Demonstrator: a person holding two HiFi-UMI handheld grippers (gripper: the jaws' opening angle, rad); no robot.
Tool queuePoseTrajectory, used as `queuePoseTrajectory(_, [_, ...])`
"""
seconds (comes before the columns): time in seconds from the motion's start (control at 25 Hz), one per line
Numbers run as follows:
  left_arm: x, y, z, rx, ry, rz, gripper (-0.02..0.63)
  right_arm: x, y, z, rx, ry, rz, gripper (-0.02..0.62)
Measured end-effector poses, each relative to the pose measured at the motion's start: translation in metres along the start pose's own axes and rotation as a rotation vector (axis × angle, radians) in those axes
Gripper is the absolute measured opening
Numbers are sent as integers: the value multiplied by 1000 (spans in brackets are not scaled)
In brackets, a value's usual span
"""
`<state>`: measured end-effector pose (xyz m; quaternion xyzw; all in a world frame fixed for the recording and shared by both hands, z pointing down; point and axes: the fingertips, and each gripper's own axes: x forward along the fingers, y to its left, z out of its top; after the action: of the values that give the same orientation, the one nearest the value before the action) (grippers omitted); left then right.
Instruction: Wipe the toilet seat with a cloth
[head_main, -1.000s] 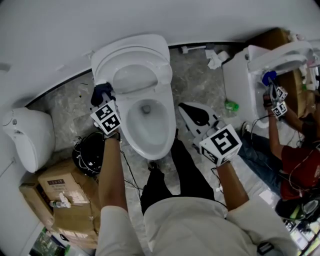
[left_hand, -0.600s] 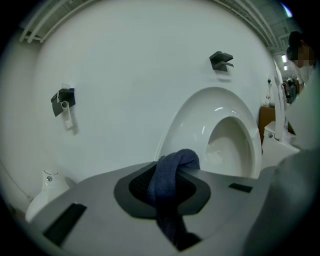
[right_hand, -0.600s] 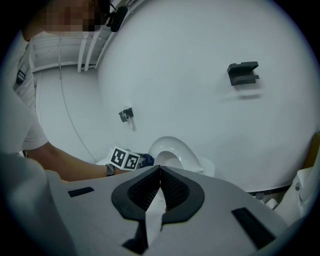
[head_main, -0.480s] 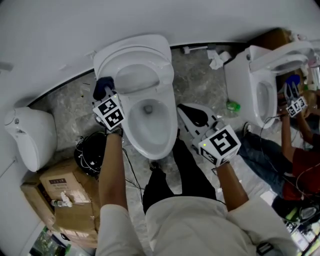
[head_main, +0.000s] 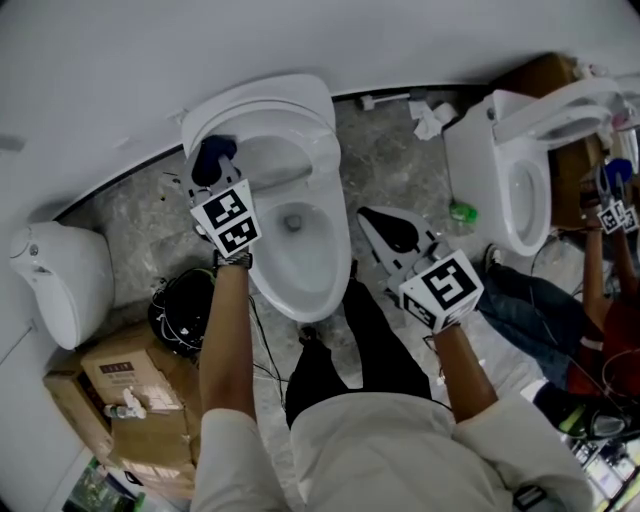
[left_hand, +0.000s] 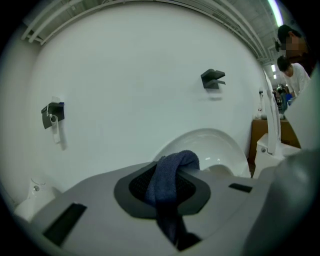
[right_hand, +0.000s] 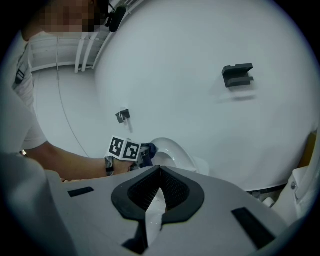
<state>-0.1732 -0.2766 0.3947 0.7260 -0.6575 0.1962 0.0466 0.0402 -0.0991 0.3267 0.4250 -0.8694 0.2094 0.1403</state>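
Left gripper (head_main: 213, 178): jaws clamped on blue cloth (head_main: 213, 156), held at toilet seat (head_main: 325, 150) edge for wiping. Right gripper (head_main: 378, 224): jaws closed, empty, parked beside the toilet seat.

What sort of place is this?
Likely a mock-up work area, not a real bathroom: the centre toilet and right toilet stand unpartitioned, cardboard boxes alongside, another person at the right one.

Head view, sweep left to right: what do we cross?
white fixture by the wall → black object on the floor → left gripper shut on the blue cloth → toilet bowl → right gripper, shut → second toilet → another person
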Motion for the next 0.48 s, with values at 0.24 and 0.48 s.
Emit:
queuePoseTrajectory(0.24, [2,-15,22,-88,-46,-57,32,0,-5,6,-5,-5,3,28])
queuePoseTrajectory(0.48, [3,-32,34,-106,-75,-85,32,2,-11,6,0,-5,3,28])
